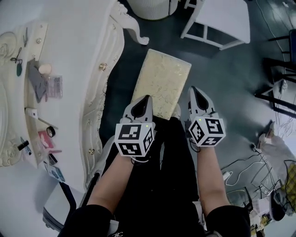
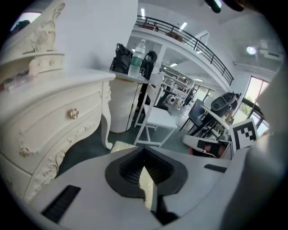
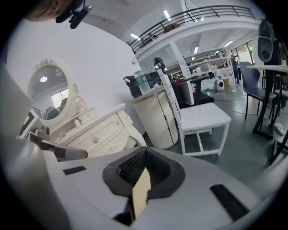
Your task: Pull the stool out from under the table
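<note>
The stool (image 1: 162, 78), a rectangle with a cream patterned cushion, stands on the dark floor beside the white dressing table (image 1: 69, 60), in front of the person's legs. My left gripper (image 1: 144, 98) reaches over the stool's near edge. Its jaws are shut with a cream sliver of the cushion (image 2: 147, 184) pinched between them. My right gripper (image 1: 195, 89) sits at the stool's near right corner, also shut on a cream strip of the stool (image 3: 140, 191). A corner of the stool (image 2: 118, 147) shows past the left gripper (image 2: 145, 173). The right gripper (image 3: 143, 170) faces the room.
The dressing table (image 2: 49, 121) has carved legs and small items on top. A white chair (image 1: 222, 21) and a ribbed white bin (image 1: 148, 7) stand beyond the stool. Cables and clutter (image 1: 259, 166) lie on the floor at the right. Black chair legs (image 1: 277, 78) are at the far right.
</note>
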A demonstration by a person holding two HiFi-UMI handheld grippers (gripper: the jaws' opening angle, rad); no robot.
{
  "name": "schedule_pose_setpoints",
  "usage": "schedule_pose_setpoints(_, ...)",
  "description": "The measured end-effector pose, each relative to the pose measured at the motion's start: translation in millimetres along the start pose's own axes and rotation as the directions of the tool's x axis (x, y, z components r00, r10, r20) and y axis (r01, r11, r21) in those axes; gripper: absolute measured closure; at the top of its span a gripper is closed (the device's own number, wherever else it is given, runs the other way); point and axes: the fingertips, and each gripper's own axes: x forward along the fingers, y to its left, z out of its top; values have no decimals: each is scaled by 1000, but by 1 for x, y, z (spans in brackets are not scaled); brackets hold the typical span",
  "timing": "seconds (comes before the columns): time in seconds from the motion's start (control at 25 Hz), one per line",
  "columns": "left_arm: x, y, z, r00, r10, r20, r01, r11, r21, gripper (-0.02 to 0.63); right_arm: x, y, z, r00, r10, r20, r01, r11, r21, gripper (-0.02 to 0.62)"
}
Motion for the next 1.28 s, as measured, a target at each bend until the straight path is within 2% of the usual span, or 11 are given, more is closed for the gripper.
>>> schedule_pose_setpoints(0.16,-34,-25,61,996,-22,81,19,999,34,606,-25,29,79,996,16,85,-8,996,-90,588)
schedule_pose_setpoints(0.32,-71,-35,116,984,23,176,-32,998,49,606,-47,64,147,986,63,154,-40,988,-149,588)
schedule_pose_setpoints(0.44,-103,-49,161,961,45,274,-56,998,32,606,-63,92,188,976,111,186,-77,980,-184,588)
schedule_pose_setpoints(0.56,-143,-65,194,931,70,359,-103,992,76,606,-84,129,216,964,170,205,-126,970,-208,588)
schedule_pose_setpoints(0.68,-181,-69,218,903,92,421,-138,987,80,606,-110,176,250,934,249,255,-170,940,-294,588)
schedule_pose_setpoints(0.84,-229,-39,248,839,187,510,-220,975,5,606,-117,240,285,881,395,261,-284,883,-374,588)
schedule_pose_setpoints(1.04,-295,8,256,756,321,571,-324,941,-100,606,-115,315,286,824,534,189,-418,799,-433,588)
schedule_pose_setpoints(1.16,-333,38,248,701,404,587,-367,911,-189,606,-118,368,276,771,622,134,-498,721,-481,588)
schedule_pose_setpoints(1.28,-373,68,234,632,501,591,-429,861,-272,606,-119,421,258,708,704,61,-583,631,-512,588)
